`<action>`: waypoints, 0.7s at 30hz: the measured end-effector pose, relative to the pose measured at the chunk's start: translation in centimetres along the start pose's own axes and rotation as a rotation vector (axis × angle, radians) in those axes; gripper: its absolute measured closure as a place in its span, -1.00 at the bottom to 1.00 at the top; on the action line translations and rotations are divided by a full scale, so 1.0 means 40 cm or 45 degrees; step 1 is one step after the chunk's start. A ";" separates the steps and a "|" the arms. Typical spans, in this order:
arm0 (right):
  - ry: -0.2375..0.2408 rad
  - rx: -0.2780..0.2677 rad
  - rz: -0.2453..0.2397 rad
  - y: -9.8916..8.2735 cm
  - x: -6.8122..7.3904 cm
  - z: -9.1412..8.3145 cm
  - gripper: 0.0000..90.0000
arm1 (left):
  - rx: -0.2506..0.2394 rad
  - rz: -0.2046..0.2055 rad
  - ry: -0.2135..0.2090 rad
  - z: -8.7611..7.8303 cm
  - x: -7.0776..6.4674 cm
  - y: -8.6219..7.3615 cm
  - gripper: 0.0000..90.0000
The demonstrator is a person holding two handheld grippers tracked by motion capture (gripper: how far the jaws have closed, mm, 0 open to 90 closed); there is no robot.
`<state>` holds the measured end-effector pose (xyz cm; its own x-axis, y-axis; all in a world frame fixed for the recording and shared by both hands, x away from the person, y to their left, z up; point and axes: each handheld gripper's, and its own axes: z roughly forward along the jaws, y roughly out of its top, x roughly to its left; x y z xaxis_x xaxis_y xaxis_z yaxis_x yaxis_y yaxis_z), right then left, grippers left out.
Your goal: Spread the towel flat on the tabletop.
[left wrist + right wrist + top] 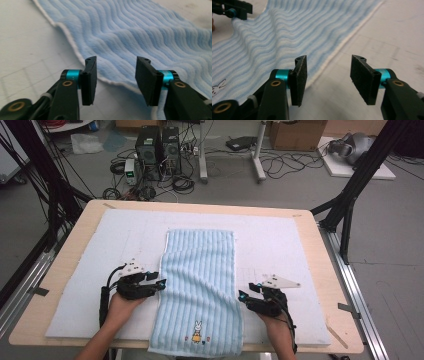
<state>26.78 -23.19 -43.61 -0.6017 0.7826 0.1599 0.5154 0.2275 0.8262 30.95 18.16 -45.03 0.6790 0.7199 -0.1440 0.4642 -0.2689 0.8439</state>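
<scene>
As seen from above: left gripper and right gripper, jaws apart and gripping nothing, at opposite long edges of light blue striped towel; towel flat on white mat, rabbit motif nearest, wooden table beneath.

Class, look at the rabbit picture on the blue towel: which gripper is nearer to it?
Right. The right gripper sits just right of the rabbit picture; the left gripper is farther up the towel's left edge.
</scene>
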 end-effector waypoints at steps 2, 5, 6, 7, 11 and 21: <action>0.012 0.049 -0.049 0.010 0.018 0.035 0.11 | 0.079 0.073 0.025 0.013 -0.018 0.003 0.38; -0.019 0.155 -0.126 0.020 0.037 0.095 0.25 | 0.124 0.176 0.046 0.022 -0.042 0.004 0.67; -0.029 0.188 -0.149 0.020 0.043 0.109 0.31 | 0.129 0.188 0.030 0.021 -0.044 0.003 0.85; -0.031 0.186 -0.174 0.022 0.048 0.109 0.51 | 0.131 0.189 0.023 0.019 -0.045 0.002 0.91; 0.030 0.231 -0.229 0.025 0.062 0.102 0.91 | 0.130 0.120 -0.038 0.002 -0.040 -0.008 0.94; 0.156 0.244 -0.235 0.005 0.065 0.029 0.68 | 0.105 0.062 -0.168 -0.071 -0.049 -0.048 0.88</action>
<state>26.02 -20.43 -43.65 -0.7593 0.6445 0.0900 0.4892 0.4741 0.7321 27.11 19.11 -44.91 0.7683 0.6158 -0.1750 0.4702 -0.3574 0.8069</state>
